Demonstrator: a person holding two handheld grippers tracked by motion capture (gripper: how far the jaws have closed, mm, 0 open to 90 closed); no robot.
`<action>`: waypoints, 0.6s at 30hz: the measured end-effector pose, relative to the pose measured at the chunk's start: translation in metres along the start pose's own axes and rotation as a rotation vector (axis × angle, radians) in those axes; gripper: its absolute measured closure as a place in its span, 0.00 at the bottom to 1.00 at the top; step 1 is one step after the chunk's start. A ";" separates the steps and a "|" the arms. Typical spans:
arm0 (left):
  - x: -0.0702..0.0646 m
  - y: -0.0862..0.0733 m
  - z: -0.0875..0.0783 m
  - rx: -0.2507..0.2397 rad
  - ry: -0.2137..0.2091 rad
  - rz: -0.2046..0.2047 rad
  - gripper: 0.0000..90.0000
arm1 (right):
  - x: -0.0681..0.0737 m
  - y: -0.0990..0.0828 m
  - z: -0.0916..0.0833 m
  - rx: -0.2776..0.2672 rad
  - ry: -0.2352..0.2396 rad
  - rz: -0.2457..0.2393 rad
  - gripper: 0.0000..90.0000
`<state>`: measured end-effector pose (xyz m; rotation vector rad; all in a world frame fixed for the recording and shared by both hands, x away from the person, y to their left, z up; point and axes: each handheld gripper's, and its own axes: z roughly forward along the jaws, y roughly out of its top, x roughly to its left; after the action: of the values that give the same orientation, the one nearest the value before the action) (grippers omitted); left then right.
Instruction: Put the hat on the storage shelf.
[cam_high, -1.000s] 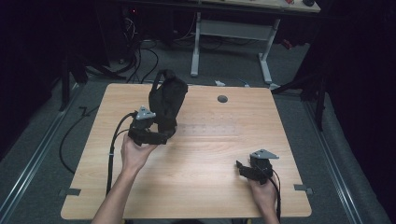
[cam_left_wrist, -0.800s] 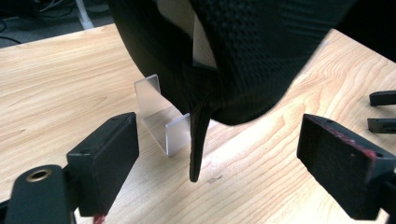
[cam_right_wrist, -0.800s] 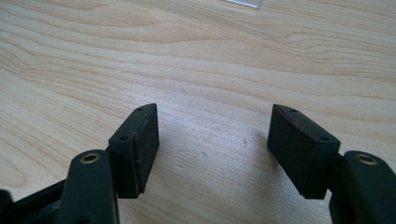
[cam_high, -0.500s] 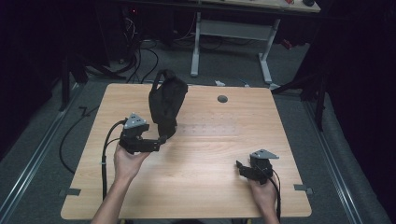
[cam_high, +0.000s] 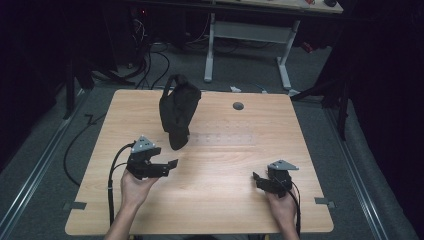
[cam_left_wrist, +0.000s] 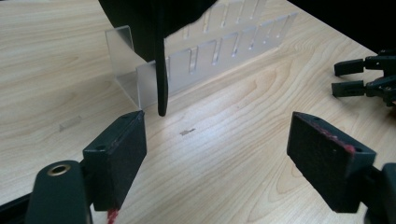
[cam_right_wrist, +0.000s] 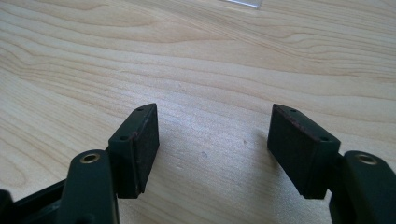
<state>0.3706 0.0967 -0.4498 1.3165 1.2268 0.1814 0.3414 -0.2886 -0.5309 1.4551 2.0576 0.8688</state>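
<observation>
A black bag (cam_high: 177, 112) stands propped on a clear slotted acrylic rack (cam_left_wrist: 205, 58) near the far-left middle of the wooden desk (cam_high: 220, 195). The left gripper (cam_high: 172, 164) sits just in front of the bag, fingers (cam_left_wrist: 119, 156) spread with nothing between them, having just been closing. The right gripper (cam_high: 256, 177) rests well apart at the near right, fingers (cam_right_wrist: 137, 144) spread over bare desk.
</observation>
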 end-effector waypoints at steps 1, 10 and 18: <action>0.000 -0.002 0.000 0.002 0.001 0.004 0.23 | 0.000 0.000 0.000 0.000 0.000 0.000 0.38; 0.011 -0.023 -0.001 0.030 0.030 -0.005 0.23 | 0.000 0.000 0.000 0.000 0.000 0.000 0.38; 0.023 -0.043 -0.001 0.060 0.068 0.006 0.26 | 0.000 0.000 0.000 0.000 0.000 0.000 0.38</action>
<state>0.3574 0.0994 -0.4971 1.3758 1.2946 0.1965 0.3415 -0.2885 -0.5309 1.4551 2.0578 0.8694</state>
